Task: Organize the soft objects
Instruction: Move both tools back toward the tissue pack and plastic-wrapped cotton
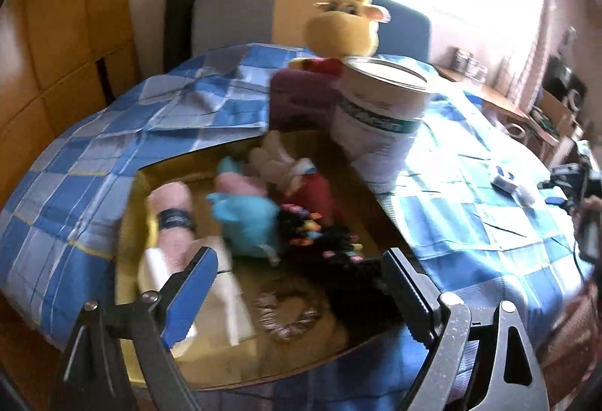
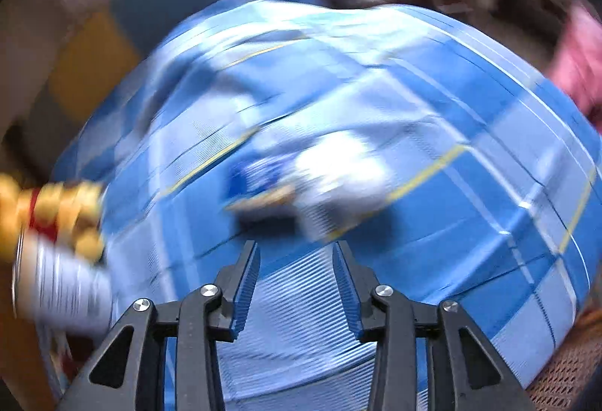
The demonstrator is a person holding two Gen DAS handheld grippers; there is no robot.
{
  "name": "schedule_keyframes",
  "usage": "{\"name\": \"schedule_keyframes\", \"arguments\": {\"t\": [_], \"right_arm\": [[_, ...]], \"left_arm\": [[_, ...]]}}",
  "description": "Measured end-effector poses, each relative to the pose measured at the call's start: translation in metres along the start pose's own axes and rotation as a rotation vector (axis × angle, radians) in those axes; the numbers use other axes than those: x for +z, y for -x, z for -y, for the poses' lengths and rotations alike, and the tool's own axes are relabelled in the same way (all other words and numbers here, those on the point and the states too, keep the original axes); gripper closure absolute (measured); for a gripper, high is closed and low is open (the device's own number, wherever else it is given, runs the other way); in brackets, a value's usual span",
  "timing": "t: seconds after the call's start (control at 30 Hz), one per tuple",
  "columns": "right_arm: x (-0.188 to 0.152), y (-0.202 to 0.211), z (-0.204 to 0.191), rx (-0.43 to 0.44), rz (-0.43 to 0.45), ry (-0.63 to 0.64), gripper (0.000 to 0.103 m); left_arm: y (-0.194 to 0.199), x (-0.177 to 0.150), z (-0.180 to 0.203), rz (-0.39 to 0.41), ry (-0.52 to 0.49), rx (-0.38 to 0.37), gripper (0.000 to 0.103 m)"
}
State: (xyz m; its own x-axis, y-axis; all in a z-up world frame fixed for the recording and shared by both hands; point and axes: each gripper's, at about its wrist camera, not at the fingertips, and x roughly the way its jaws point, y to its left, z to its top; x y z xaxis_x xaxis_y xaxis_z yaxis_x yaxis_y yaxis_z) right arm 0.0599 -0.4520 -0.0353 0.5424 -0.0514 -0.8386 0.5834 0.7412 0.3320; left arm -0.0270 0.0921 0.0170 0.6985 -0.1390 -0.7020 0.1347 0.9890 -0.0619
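Observation:
My left gripper (image 1: 297,257) hangs open over a shallow cardboard box (image 1: 129,200) on the blue checked cloth, with nothing between its fingers. In the box lie a pink rolled towel (image 1: 171,215) with a dark band, a blue plush (image 1: 244,219), a pink plush (image 1: 237,183), a white and red plush (image 1: 289,170), a black piece with coloured beads (image 1: 323,234) and a scrunchie (image 1: 286,313). My right gripper (image 2: 296,245) is open above the cloth. It points at a blurred white and blue soft thing (image 2: 338,178) and touches nothing.
A large tin (image 1: 380,110) stands behind the box, with a yellow giraffe plush (image 1: 346,23) and a purple thing (image 1: 301,91) beside it. The right wrist view is heavily blurred. It shows the tin (image 2: 64,290) at its left edge and something pink (image 2: 579,61) at the right.

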Motion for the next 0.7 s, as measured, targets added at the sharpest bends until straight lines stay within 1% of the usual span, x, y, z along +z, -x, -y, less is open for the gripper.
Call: {"name": "schedule_keyframes", "arguments": {"t": [0.07, 0.17, 0.2, 0.27, 0.4, 0.47, 0.5, 0.53, 0.6, 0.7], "right_arm": [[0.013, -0.006, 0.018, -0.014, 0.000, -0.067, 0.059], [0.023, -0.017, 0.022, -0.001, -0.007, -0.087, 0.047], [0.026, -0.020, 0.020, 0.002, -0.008, -0.086, 0.045], [0.029, -0.028, 0.018, 0.002, -0.014, -0.064, 0.042], [0.034, -0.050, 0.013, -0.014, -0.031, 0.001, 0.041], [0.033, -0.060, 0.011, 0.018, -0.050, 0.028, 0.042], [0.031, -0.065, 0.010, 0.012, -0.063, 0.046, 0.053], [0.030, -0.067, 0.008, -0.008, -0.070, 0.062, 0.059], [0.030, -0.062, 0.004, -0.006, -0.060, 0.080, 0.066], [0.033, -0.047, 0.010, 0.005, -0.010, 0.043, 0.067]], "left_arm": [[-0.002, 0.003, 0.014, -0.006, -0.029, -0.024, 0.014], [-0.005, 0.007, 0.031, -0.017, -0.061, -0.051, 0.014], [-0.007, 0.008, 0.037, -0.022, -0.071, -0.061, 0.014], [-0.010, 0.011, 0.049, -0.030, -0.094, -0.076, 0.014], [-0.015, 0.018, 0.077, -0.043, -0.154, -0.116, 0.014], [-0.018, 0.022, 0.091, -0.047, -0.181, -0.130, 0.014], [-0.020, 0.025, 0.100, -0.048, -0.195, -0.141, 0.014], [-0.023, 0.028, 0.109, -0.051, -0.207, -0.156, 0.014], [-0.029, 0.034, 0.124, -0.057, -0.225, -0.181, 0.014], [-0.038, 0.042, 0.150, -0.061, -0.259, -0.220, 0.014]]}}
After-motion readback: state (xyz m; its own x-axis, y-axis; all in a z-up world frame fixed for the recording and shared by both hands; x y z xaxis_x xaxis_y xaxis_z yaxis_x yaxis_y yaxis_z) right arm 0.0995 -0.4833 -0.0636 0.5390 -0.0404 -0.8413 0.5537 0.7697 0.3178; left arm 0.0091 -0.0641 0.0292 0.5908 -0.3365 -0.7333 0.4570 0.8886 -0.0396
